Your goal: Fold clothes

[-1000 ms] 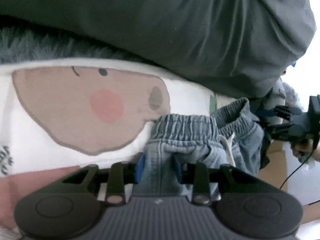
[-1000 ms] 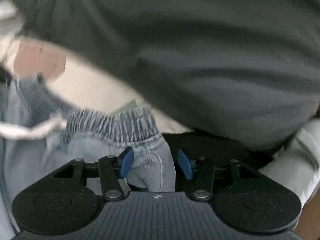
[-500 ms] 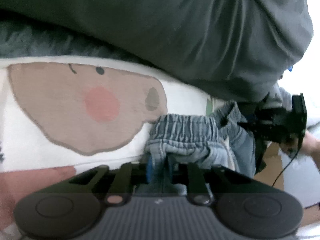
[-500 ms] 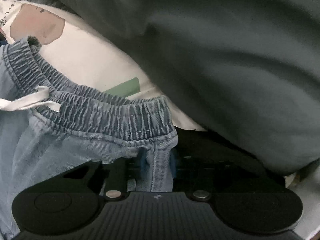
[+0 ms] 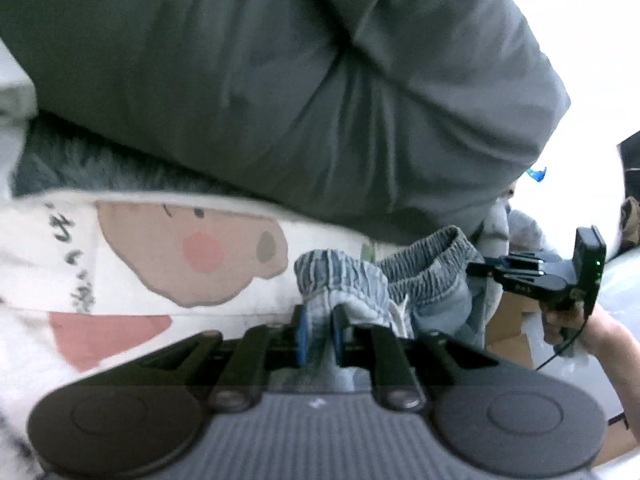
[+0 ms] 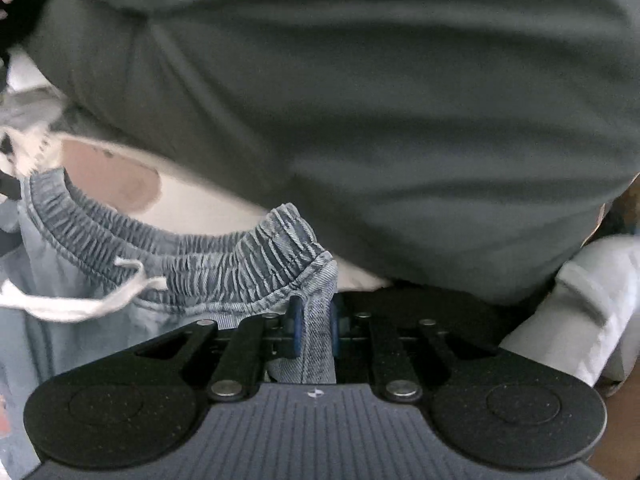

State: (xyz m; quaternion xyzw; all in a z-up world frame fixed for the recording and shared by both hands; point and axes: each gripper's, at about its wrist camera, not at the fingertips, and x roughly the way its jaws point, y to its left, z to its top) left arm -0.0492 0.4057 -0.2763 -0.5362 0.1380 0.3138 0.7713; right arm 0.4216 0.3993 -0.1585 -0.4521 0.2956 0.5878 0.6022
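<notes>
- The left gripper (image 5: 319,330) is clamped on one end of the denim shorts' (image 5: 424,284) elastic waistband.
- The right gripper (image 6: 313,330) pinches the waistband's other end.
- The shorts hang between both grippers, in front of the cartoon-print blanket (image 5: 192,252).
- A grey quilt (image 5: 320,80) lies behind the blanket.
- A white drawstring (image 6: 80,304) dangles from the waistband.

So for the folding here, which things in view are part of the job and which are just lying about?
Part of the job:
- denim shorts, pinched at the waistband
- left hand-held gripper, shut on the shorts
- right hand-held gripper, shut on the shorts

Lying about:
- grey bedding bunched behind
- white cartoon-print fabric underneath
- white cloth at the right
</notes>
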